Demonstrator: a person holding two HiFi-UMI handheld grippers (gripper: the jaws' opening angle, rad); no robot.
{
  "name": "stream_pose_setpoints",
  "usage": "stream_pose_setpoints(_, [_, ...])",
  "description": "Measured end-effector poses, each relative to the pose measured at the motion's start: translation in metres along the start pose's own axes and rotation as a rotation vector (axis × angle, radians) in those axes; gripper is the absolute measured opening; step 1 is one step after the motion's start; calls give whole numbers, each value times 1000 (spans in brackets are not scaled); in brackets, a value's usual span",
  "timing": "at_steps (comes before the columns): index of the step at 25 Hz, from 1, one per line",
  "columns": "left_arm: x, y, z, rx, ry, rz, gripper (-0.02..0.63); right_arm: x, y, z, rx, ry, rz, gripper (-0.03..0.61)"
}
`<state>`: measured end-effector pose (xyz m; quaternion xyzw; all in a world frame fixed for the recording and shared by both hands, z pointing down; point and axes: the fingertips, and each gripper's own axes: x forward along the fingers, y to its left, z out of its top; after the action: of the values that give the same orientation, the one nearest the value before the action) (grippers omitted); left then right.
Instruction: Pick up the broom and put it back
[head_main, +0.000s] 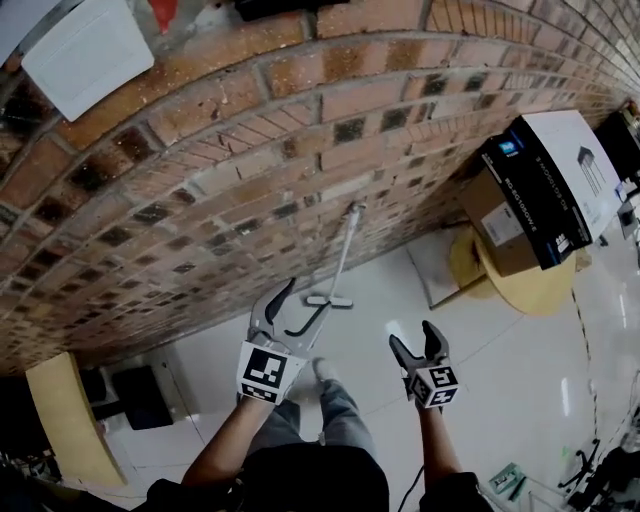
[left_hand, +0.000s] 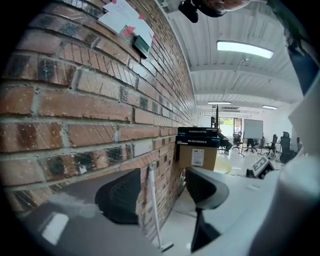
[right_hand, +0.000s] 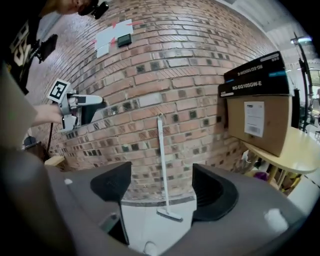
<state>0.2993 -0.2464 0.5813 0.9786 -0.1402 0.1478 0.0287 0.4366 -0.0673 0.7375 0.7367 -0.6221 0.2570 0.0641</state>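
The slim white broom (head_main: 341, 250) stands propped against the red brick wall (head_main: 250, 150); my left gripper (head_main: 306, 299) and right gripper (head_main: 413, 339), jaws spread, hold nothing.

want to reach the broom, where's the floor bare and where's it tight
Bare white floor lies between the broom and the round table, and left of the broom head toward the dark box. Tight where the handle leans on the brick wall.

Brick wall (head_main: 300, 150) meeting pale floor (head_main: 500, 400)
A cardboard box (head_main: 505, 225) is sitting on a round table (head_main: 540, 290) (yellowish top); ceiling lights (left_hand: 245, 48) are glowing.
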Motion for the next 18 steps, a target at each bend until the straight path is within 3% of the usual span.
stream_pose_setpoints(9, [-29,54,3,-57,-24,164,268,127,11,52,14,-2,169,385])
stream_pose_setpoints(18, [-45,72,6,-90,-27,231,268,228,19,87,-45,17,198,375])
